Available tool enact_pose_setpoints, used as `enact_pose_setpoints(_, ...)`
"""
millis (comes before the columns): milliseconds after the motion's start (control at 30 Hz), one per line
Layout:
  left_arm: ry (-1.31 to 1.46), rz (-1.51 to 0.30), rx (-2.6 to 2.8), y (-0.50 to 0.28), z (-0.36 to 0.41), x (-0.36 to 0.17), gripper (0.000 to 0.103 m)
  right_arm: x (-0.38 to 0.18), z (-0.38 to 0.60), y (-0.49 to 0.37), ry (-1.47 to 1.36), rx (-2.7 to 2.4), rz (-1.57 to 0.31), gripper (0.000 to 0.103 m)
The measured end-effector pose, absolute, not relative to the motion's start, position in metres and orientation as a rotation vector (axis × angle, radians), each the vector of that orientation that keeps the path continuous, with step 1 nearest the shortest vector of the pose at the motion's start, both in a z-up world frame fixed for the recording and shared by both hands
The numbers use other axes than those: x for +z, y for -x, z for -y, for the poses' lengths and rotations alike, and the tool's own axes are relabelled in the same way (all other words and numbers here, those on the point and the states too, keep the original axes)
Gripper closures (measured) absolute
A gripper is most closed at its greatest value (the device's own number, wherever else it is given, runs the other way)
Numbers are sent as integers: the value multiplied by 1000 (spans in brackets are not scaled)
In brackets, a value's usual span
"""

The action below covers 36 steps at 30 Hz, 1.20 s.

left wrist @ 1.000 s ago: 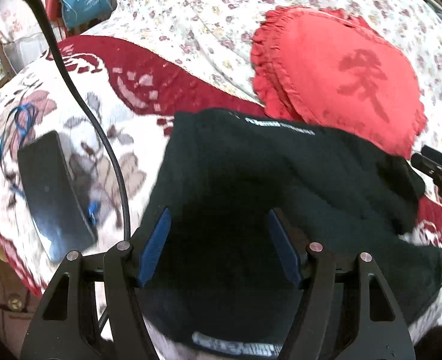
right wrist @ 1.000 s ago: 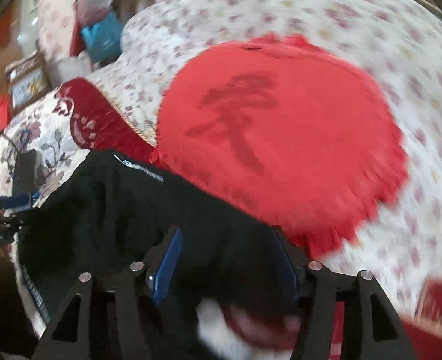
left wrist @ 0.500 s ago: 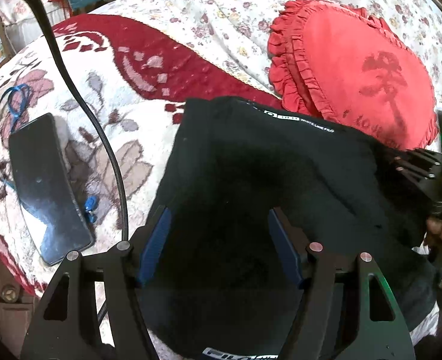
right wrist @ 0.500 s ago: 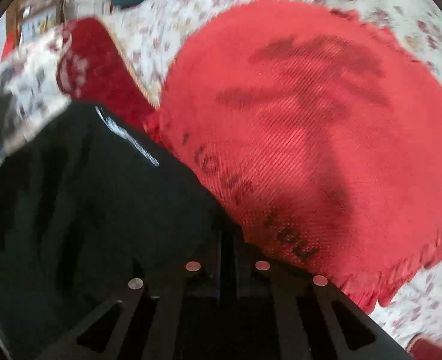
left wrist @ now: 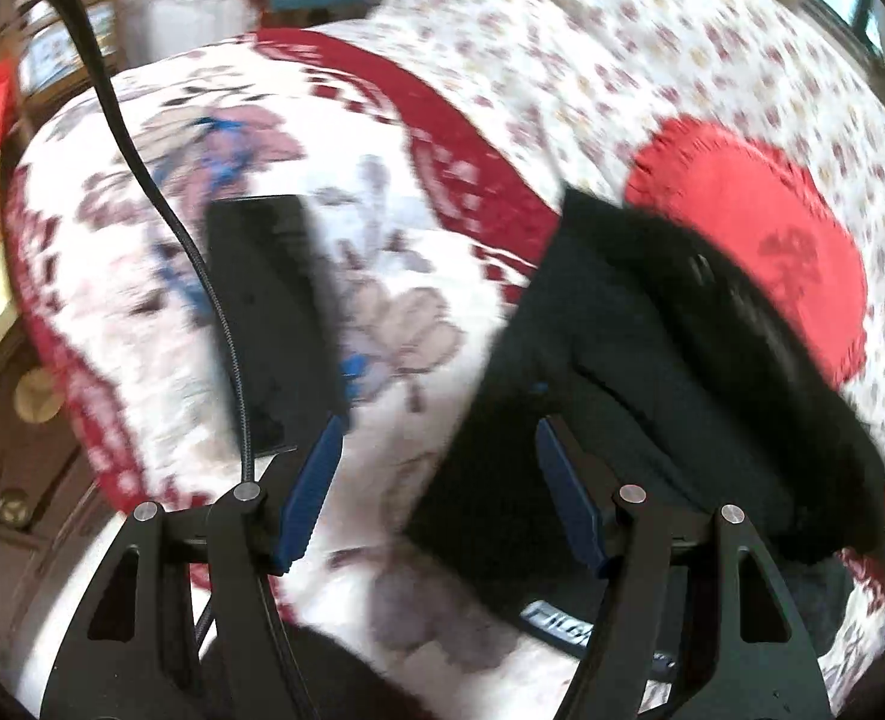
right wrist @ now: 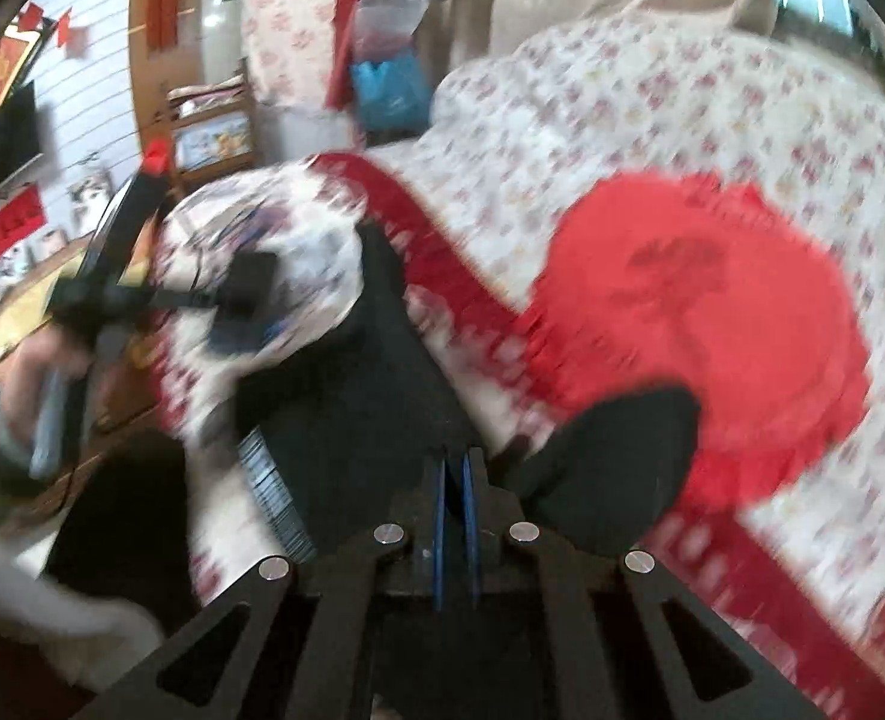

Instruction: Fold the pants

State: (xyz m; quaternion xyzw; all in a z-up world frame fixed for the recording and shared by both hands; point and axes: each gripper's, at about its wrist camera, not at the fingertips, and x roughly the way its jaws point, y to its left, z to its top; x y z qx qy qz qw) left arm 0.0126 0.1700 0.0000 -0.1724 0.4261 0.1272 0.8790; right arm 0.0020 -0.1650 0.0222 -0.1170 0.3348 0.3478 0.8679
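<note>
The black pants [left wrist: 652, 372] lie bunched on the floral bed cover, right of centre in the left wrist view. My left gripper [left wrist: 436, 450] is open and empty, its right finger over the pants' left edge. In the right wrist view my right gripper [right wrist: 455, 468] is shut on a fold of the black pants [right wrist: 358, 420] and holds it lifted, with cloth hanging on both sides of the fingers. The left gripper [right wrist: 112, 294] shows blurred at the far left there.
A red round frilled cushion [left wrist: 760, 252] lies against the pants' far side; it also shows in the right wrist view [right wrist: 706, 324]. A black phone [left wrist: 268, 312] and a black cable [left wrist: 160, 198] lie on the cover at left. The bed edge drops off at left.
My left gripper has swung left off the pants toward the phone. My right gripper, shut on the cloth, has pulled up and back, lifting a fold. Both views are motion-blurred.
</note>
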Motion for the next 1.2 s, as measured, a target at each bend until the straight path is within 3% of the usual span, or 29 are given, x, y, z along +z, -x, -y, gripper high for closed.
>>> enact_pose_setpoints(267,354,-862,311,9,-181,12,36,-73,166,29,125,742,-975,98)
enact_pose_setpoints(400,282,-881,260,2,-154,5,36,-59,177,27,57,748,-980,90)
enact_pose_setpoints(433,271,-887,248,0,-149,2,36,-46,182,26,42,745,-956,79)
enact_pose_setpoints(467,258,-898,230,-4,-141,-2,36,-35,187,26,31,730,-930,59)
enact_pose_setpoints(533,233,-926,193,-11,-123,-12,36,-14,196,21,-14,677,-865,31)
enact_pose_setpoints(733,138,-989,115,-24,-71,-39,36,13,188,-31,-94,550,-845,30)
enact_pose_setpoints(900,117,-1022,99,-26,-53,-53,36,-28,145,-87,2,466,-981,30)
enact_pose_setpoints(933,110,-1021,103,-26,-52,-54,36,-38,139,-93,31,459,-999,36)
enact_pose_setpoints(967,100,-1019,105,-26,-50,-54,36,-48,135,-96,76,419,-997,55)
enact_pose_setpoints(1067,106,-1022,102,-27,-51,-55,36,-54,158,-96,39,386,-981,86)
enact_pose_setpoints(1133,114,-1024,102,-29,-52,-55,36,-40,191,-84,-49,392,-963,95)
enact_pose_setpoints(1200,119,-1027,104,-30,-52,-54,36,-20,223,-63,-66,363,-913,96)
